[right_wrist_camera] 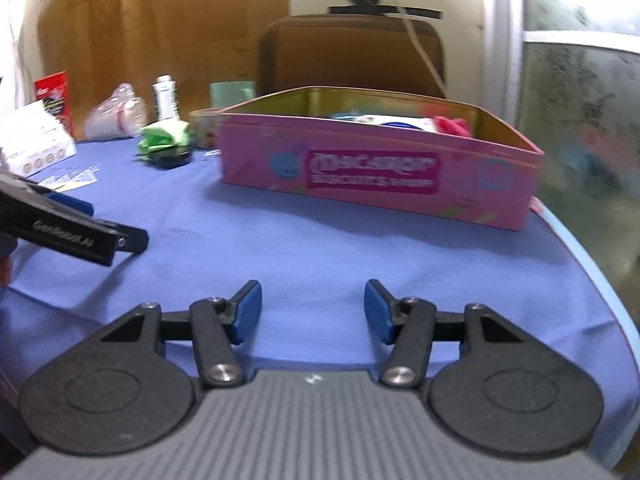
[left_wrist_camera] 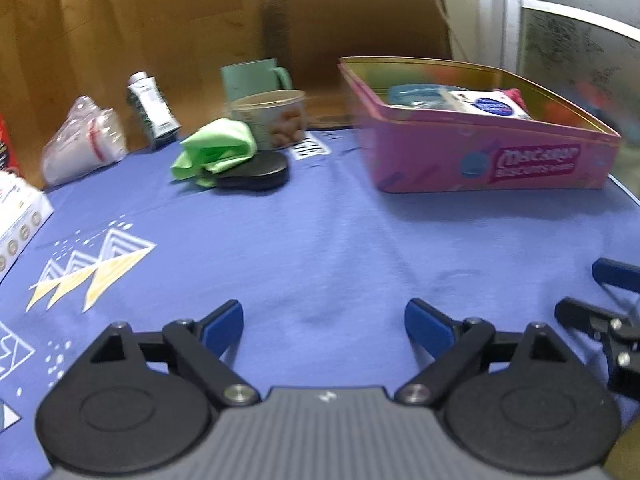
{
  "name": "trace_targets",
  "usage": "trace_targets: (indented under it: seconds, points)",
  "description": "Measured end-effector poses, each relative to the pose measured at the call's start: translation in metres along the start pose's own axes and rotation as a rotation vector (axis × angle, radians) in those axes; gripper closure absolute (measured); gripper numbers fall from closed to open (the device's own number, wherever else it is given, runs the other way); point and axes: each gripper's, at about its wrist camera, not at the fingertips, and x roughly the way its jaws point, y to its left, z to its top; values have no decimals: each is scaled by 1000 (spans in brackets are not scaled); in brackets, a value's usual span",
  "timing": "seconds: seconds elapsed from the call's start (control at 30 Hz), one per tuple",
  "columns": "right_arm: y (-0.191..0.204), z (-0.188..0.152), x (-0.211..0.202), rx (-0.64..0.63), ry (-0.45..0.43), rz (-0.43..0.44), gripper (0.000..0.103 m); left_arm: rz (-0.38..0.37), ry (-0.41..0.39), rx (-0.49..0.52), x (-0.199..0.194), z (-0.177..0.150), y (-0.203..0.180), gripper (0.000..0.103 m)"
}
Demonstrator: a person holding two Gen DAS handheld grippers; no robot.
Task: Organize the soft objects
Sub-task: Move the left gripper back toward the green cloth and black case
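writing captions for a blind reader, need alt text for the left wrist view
The open left gripper hovers empty over a blue tablecloth. Beyond it, a green cloth lies partly on a black disc, with a pink biscuit tin to the right.

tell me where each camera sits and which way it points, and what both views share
Left wrist: sits on the left hand-held gripper, low over the blue cloth, looking forward at the green cloth and pink tin; its open fingers show, with the right hand-held gripper's tip at the right edge.
Right wrist: sits on the right hand-held gripper, facing the tin head-on; its open fingers show, with the left one at the left edge.
Shared: tin, green cloth, blue cloth, brown chair.
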Motion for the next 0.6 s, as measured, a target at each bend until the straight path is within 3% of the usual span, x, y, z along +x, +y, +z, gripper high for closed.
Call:
trace_targets:
  seconds: [0.6]
  points:
    - [110, 40, 45, -228, 51, 279, 44, 155, -15, -139, 4, -7, 94, 9]
